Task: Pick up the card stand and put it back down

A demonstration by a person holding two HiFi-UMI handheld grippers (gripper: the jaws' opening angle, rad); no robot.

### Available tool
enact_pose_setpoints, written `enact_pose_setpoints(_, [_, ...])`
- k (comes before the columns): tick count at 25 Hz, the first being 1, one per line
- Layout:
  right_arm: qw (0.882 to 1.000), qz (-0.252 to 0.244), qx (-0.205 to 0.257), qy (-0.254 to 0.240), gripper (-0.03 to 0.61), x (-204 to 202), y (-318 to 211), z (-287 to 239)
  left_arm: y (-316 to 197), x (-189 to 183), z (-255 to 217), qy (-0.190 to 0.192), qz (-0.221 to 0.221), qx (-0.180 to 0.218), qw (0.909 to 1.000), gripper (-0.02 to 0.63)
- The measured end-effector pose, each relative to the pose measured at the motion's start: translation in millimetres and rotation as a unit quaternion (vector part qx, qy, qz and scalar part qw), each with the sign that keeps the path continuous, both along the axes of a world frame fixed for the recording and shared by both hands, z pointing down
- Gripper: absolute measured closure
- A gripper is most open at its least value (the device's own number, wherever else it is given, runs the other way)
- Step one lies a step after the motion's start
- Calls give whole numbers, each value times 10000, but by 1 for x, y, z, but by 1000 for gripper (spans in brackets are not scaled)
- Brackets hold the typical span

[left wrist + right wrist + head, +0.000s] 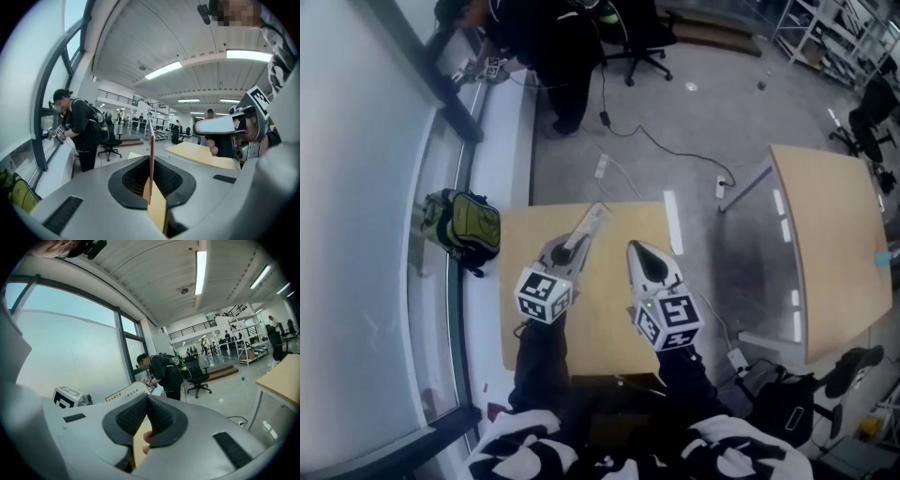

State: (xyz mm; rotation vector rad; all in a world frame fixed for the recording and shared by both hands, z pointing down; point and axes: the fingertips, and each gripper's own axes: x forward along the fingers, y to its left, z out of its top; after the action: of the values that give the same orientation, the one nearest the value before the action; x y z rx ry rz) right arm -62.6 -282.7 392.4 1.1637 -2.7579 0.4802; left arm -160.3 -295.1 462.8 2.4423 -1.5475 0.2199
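While our left claw (579,242) pinches the card stand (595,217) over the tabletop (605,323), our right claw (638,252) beside it is pressed together.

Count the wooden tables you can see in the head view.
2. The central table sits beside the green backpack; the second table stands apart at the right edge. Others may lie outside the frame.
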Motion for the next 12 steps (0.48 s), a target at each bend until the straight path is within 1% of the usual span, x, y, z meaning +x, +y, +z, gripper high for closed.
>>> enact_pose_setpoints(5, [9989, -164, 420, -108, 561, -5, 15, -39, 33, -6, -58, 11, -482, 544, 9974, 595])
enact_pose_setpoints(12, [9964, -360, 749, -172, 561, -14, 30, -66, 65, -19, -102, -102, -1222, 971, 9877, 595])
